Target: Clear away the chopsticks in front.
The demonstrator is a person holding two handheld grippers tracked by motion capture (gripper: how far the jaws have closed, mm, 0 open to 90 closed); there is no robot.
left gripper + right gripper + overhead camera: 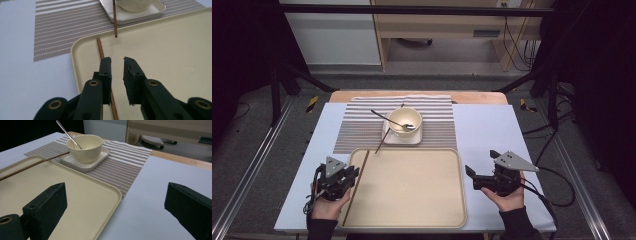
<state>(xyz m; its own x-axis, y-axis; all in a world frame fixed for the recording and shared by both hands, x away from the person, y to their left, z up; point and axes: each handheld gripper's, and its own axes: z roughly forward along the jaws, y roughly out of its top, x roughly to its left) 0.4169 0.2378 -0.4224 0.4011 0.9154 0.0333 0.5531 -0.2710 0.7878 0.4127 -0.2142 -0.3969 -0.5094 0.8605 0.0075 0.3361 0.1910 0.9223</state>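
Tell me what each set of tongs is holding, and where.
Nothing: left tongs stand slightly open over the chopstick lying in the tray; right tongs gape empty.

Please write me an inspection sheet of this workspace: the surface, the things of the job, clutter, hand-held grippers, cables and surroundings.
Surface: pale blue table top, with a striped placemat at the far middle.
Job's things: beige tray at the near edge; one chopstick lies along its left side; a second chopstick leans on the square plate; bowl on that plate, with a spoon in it.
Clutter: nothing seen.
Grippers: left hand-held gripper over the tray chopstick, jaws slightly apart, not gripping it; right hand-held gripper open, holds nothing.
Cables: one cable trails from the right hand-held gripper.
Surroundings: dark frame bars, wooden furniture behind.
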